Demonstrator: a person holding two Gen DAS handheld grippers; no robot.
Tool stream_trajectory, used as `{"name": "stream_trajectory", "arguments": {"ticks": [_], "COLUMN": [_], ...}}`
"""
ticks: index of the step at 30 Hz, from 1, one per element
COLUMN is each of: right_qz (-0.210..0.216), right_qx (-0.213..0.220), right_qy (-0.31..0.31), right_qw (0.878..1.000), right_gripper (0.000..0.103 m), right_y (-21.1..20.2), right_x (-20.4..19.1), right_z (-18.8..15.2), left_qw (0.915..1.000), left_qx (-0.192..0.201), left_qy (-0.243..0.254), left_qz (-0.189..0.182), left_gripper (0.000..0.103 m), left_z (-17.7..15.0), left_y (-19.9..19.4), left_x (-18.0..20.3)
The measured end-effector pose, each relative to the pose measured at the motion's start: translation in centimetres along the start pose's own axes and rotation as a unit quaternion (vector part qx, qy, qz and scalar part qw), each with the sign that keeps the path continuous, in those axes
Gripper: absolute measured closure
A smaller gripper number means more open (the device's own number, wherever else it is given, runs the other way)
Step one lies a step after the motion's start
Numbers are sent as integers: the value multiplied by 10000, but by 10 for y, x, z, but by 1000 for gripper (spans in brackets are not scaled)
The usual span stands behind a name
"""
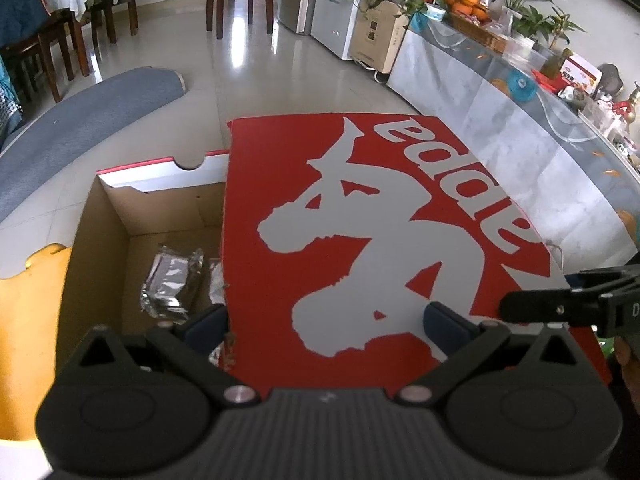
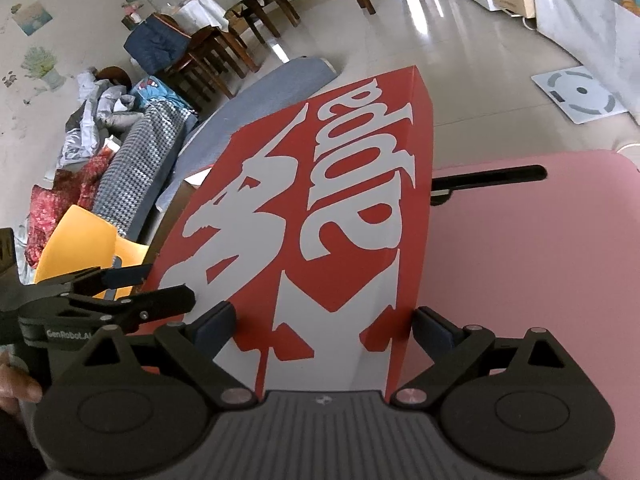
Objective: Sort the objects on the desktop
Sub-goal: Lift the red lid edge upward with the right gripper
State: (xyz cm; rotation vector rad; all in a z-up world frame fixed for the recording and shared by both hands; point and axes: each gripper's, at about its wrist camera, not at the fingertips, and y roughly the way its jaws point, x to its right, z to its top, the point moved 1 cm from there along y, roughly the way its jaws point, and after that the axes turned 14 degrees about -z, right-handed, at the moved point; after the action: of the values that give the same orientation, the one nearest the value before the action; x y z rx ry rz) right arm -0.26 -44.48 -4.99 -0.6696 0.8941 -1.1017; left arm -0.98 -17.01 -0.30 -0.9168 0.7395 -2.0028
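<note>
A red box lid (image 1: pixel 400 248) with a grey figure and lettering lies over the right part of an open cardboard box (image 1: pixel 104 236). Silver foil packets (image 1: pixel 172 284) lie in the box's uncovered left part. My left gripper (image 1: pixel 326 320) is open above the lid's near end, its left finger at the lid's left edge. The lid also shows in the right wrist view (image 2: pixel 320 232). My right gripper (image 2: pixel 324 324) is open, its fingers on either side of the lid's near right part. Each gripper shows at the edge of the other's view.
A pink surface (image 2: pixel 520 280) lies right of the lid, with a black bar (image 2: pixel 488 180) on it. A yellow object (image 2: pixel 84 240) sits left of the box. A grey-blue mat (image 1: pixel 80 132), chairs, a marble-fronted counter (image 1: pixel 520 152) and a white scale (image 2: pixel 580 92) stand around.
</note>
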Motion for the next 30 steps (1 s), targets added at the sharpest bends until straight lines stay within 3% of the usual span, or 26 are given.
{"name": "stream_trajectory", "arguments": {"ticks": [30], "right_qz": [-188], "right_qx": [-1], "right_qy": [229], "right_qw": [9996], "right_gripper": [7], "right_y": [-17], "right_x": [83], "right_z": [3], "left_qw": [9996], "left_qx": [-102], "left_qy": [-53], "left_qz": [-277], "left_gripper": [0], "left_z": [19], "left_y": [51], "left_x": [64]}}
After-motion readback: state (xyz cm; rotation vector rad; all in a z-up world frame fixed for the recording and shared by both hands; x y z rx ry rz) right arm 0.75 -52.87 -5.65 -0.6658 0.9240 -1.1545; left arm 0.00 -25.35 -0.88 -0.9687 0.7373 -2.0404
